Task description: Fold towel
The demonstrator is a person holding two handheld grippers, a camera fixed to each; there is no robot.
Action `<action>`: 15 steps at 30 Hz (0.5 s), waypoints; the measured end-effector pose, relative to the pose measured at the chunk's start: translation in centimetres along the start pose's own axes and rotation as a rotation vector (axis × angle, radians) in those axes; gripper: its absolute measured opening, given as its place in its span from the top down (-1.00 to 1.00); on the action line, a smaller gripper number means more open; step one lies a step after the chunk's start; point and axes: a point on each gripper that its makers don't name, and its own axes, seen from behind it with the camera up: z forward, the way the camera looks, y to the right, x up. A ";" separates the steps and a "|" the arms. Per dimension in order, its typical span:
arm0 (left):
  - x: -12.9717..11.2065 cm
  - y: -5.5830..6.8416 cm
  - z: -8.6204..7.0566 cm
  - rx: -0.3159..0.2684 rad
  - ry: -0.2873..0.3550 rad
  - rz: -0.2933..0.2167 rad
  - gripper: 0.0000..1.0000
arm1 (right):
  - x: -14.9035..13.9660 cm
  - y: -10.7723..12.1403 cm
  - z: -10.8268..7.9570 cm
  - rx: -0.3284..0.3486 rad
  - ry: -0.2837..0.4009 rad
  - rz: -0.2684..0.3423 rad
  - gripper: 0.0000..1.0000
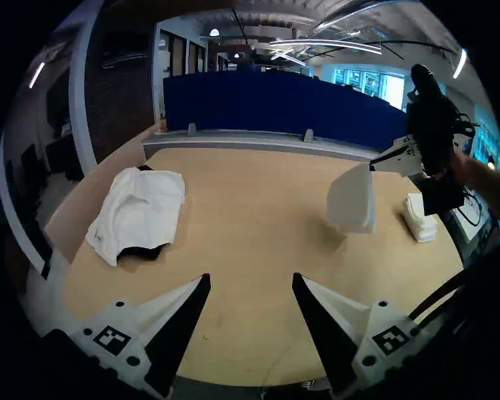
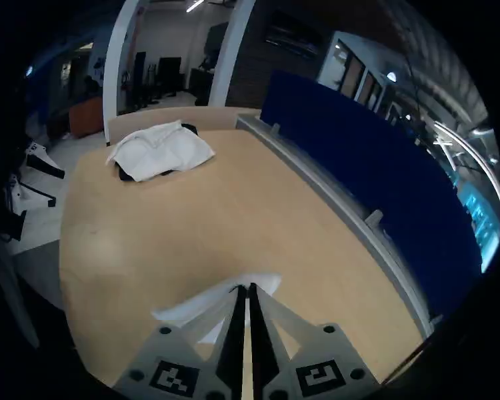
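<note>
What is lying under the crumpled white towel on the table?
A black thing peeks out below the crumpled white towel; the rest is covered and cannot be identified.

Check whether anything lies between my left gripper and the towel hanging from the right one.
Nothing visible does: bare table lies between left gripper and towel. The cloth pile sits off left, the folded stack past the towel.
</note>
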 end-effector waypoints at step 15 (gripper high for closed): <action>0.7 0.9 0.4 -0.033 0.001 0.011 -0.82 | -0.8 3.4 -2.4 -0.070 0.009 0.069 0.93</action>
